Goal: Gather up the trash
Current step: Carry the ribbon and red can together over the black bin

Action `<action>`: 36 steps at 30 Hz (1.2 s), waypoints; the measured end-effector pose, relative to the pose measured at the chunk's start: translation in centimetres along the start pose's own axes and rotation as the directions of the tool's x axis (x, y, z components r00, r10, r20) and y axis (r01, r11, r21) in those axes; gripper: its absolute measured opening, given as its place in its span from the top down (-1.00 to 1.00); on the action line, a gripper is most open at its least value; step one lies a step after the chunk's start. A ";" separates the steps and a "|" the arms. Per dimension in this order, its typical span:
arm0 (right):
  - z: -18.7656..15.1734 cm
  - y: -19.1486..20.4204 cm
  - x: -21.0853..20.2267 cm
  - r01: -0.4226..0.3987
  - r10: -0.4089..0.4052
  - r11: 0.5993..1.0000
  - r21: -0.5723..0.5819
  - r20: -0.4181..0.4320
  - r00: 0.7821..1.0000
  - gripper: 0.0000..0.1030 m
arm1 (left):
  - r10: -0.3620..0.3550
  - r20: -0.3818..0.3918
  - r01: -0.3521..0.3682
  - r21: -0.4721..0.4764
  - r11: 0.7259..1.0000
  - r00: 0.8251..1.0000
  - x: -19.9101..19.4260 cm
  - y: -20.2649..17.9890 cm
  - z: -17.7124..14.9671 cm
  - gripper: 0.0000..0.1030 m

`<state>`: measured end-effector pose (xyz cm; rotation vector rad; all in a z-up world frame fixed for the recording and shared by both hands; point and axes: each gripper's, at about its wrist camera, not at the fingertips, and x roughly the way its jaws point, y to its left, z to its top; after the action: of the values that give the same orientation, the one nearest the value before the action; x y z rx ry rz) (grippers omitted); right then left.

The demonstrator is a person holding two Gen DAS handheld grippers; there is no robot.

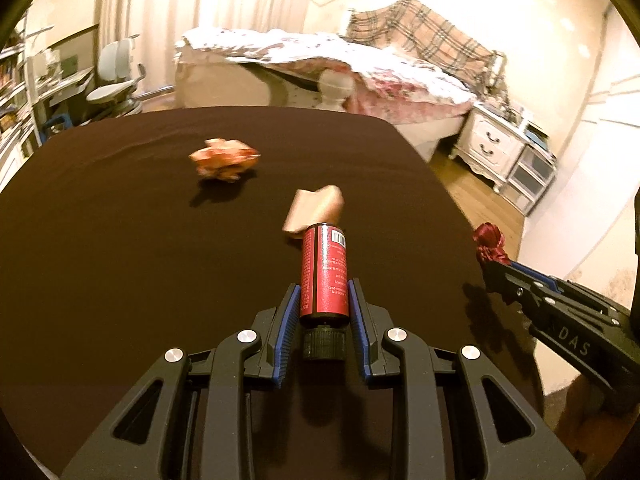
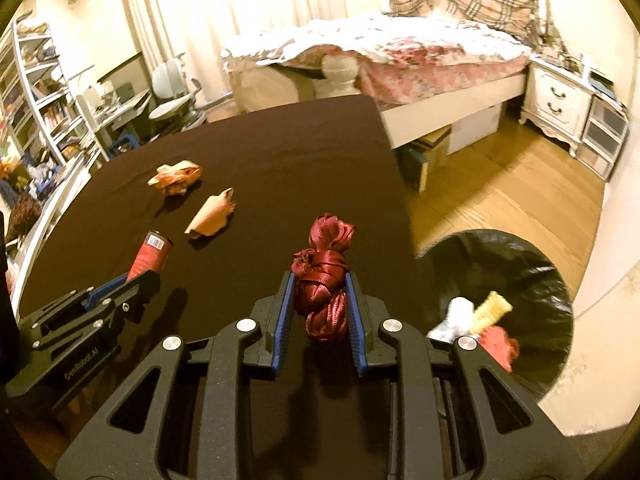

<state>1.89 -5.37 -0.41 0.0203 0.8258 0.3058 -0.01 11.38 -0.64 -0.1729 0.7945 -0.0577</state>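
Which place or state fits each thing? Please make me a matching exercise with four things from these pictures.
Things:
1. red bottle
2. red ribbon bundle
3. crumpled paper ball
4. yellow item

Places or states:
a. lying loose on the dark table
b. inside the black-lined trash bin
c. held by the left gripper
d. held by the right gripper

Pairs: 1-c, 2-d, 3-a, 4-b
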 end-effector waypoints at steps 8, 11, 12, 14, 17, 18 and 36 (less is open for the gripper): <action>-1.0 -5.1 -2.0 0.075 -0.077 0.995 0.071 0.030 0.997 0.52 | -0.064 -0.005 0.064 0.074 0.995 0.998 0.6 -5.1 0.4 0.47; -1.3 -6.8 -2.4 0.099 -0.103 0.990 0.098 0.036 0.994 0.52 | -0.087 -0.004 0.087 0.107 0.991 0.996 1.1 -7.3 0.5 0.47; -1.4 -7.5 -2.6 0.111 -0.116 0.988 0.104 0.040 0.992 0.52 | -0.096 -0.007 0.096 0.116 0.989 0.995 1.4 -8.1 0.6 0.47; -1.5 -8.6 -2.8 0.136 -0.142 0.984 0.113 0.044 0.989 0.52 | -0.113 -0.013 0.114 0.134 0.984 0.994 1.8 -9.4 0.6 0.47; -1.8 -10.2 -3.0 0.148 -0.156 0.979 0.140 0.046 0.987 0.52 | -0.125 -0.020 0.127 0.173 0.977 0.992 2.4 -11.4 0.6 0.47; -1.8 -10.7 -3.0 0.154 -0.162 0.977 0.147 0.047 0.986 0.52 | -0.129 -0.023 0.131 0.184 0.974 0.991 2.7 -12.1 0.7 0.47; -2.3 -15.5 -2.2 0.179 -0.194 0.956 0.231 0.041 0.980 0.52 | -0.118 -0.064 0.131 0.276 0.952 0.991 6.5 -18.4 1.2 0.47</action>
<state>2.81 -21.00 -2.50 0.1635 0.7900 0.0314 5.67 -7.31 -1.19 0.0472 0.8127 -0.2934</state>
